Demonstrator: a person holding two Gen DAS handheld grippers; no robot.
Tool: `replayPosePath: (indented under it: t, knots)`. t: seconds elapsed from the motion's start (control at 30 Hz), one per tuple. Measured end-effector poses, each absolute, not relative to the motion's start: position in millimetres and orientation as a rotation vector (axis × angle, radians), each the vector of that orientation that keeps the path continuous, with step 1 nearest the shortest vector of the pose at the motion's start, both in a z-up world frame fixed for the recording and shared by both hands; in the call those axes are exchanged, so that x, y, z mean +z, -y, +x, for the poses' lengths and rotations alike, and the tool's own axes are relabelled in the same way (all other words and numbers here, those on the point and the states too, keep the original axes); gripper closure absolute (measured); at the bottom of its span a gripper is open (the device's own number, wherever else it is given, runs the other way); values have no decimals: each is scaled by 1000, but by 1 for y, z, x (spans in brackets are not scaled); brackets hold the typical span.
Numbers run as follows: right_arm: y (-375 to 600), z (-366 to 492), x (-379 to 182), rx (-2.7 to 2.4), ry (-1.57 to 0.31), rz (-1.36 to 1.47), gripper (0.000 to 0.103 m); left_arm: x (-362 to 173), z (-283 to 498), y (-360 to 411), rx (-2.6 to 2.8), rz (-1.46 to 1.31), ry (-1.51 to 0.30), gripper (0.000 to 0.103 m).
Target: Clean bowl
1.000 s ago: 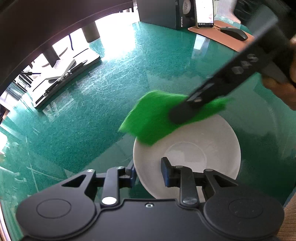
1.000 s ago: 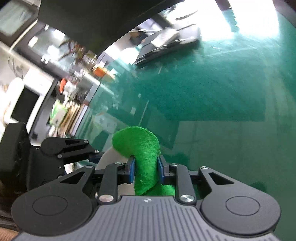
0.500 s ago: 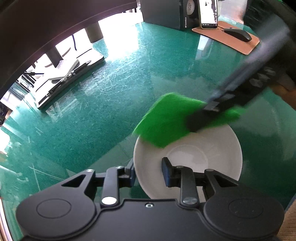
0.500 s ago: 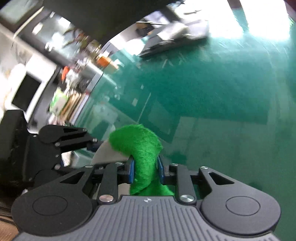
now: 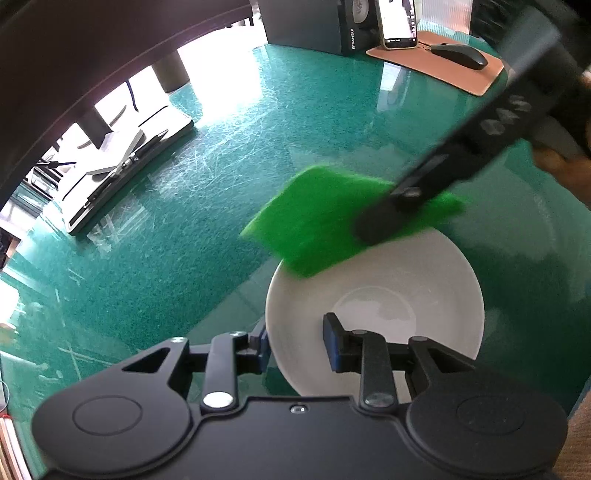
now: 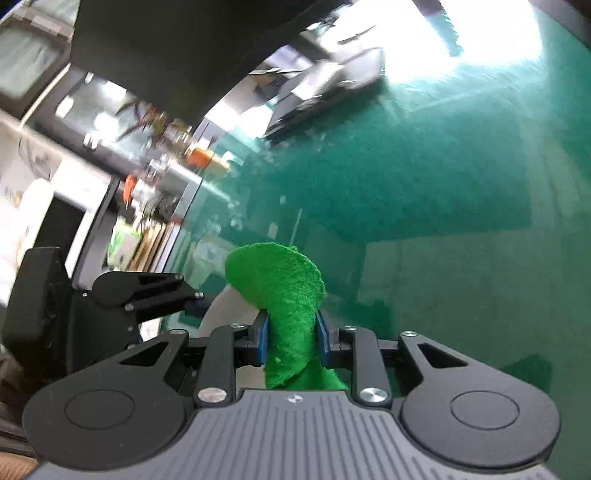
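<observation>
the left tool (image 5: 294,343) is clamping the white bowl's (image 5: 436,280) rim while the right tool (image 6: 291,341), pinching a green scouring pad (image 6: 291,295), is wiping its far edge, the centre left.

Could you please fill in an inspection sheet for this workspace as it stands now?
Surface: green tabletop, glossy and scratched.
Job's things: white bowl on the table; green cloth over its far rim.
Clutter: phone, mouse on a brown pad, dark speaker box, folding stand.
Grippers: left gripper clamps the bowl's near rim; right gripper is shut on the cloth.
Cables: nothing seen.
Surroundings: blurred shelves beyond the table's edge.
</observation>
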State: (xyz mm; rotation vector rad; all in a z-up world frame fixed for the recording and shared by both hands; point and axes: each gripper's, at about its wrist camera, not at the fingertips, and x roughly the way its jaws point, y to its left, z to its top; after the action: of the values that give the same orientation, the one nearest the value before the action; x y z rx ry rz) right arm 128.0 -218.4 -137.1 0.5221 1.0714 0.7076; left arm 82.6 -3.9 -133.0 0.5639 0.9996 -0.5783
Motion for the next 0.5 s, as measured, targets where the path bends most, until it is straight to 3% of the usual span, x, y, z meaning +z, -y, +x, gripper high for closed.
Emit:
replayPosePath:
  t: [0.2,0.5]
  knots:
    - [163,156,-121,847,-1089,210,72,-133,83,5,-558,563,-999,73]
    - [205,124,-133,707,-1106,436,78,-132,81,5,-539,555,-993,73]
